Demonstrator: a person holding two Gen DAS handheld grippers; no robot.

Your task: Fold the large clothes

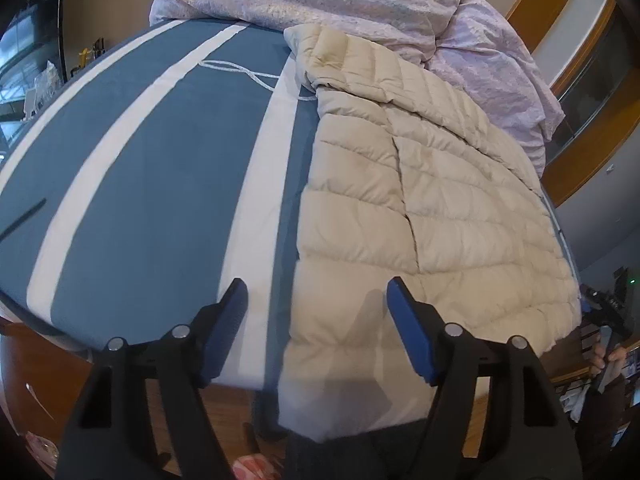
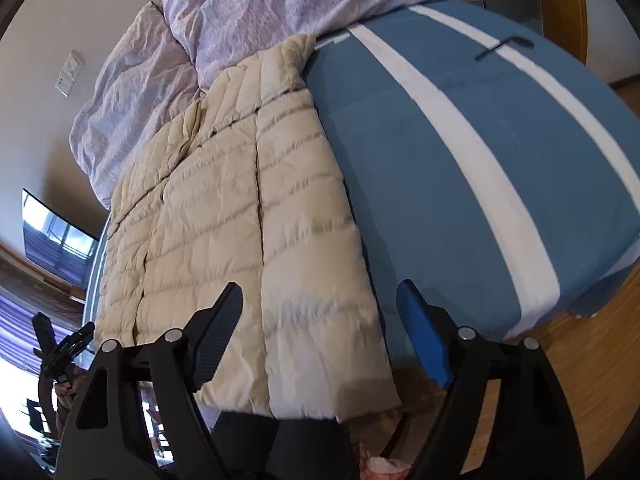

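Observation:
A cream quilted down jacket (image 1: 420, 208) lies flat on a bed with a blue and white striped sheet (image 1: 160, 152). Its hem hangs over the near bed edge. My left gripper (image 1: 316, 296) is open and empty, above the jacket's near left corner. In the right wrist view the jacket (image 2: 240, 208) lies left of centre on the striped sheet (image 2: 460, 168). My right gripper (image 2: 320, 300) is open and empty, above the jacket's near right edge.
A crumpled lilac duvet (image 1: 360, 8) is piled at the head of the bed, and it also shows in the right wrist view (image 2: 240, 12). A white cord (image 1: 248, 72) lies on the sheet. Wooden floor (image 2: 580, 360) lies beyond the bed's near edge.

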